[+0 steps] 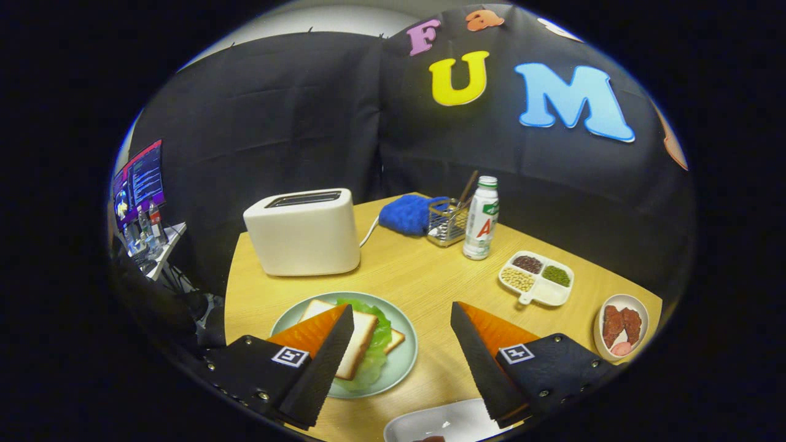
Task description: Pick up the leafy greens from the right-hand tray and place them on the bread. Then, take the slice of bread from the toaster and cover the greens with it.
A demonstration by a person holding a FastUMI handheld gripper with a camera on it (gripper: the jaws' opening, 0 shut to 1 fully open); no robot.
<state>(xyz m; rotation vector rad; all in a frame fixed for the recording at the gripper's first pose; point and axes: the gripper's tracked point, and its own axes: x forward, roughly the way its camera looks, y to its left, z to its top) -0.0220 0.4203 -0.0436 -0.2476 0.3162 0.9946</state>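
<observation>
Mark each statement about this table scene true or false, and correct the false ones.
1. The tool is open and holds nothing. True.
2. Bread covers the greens on the plate. True.
3. The bottle lies on its side. False: it stands upright beside the wire rack.
4. The toaster stands beyond the plate. True.
5. The divided dish holds meat. False: it holds beans and grains; the meat is in a separate bowl.
</observation>
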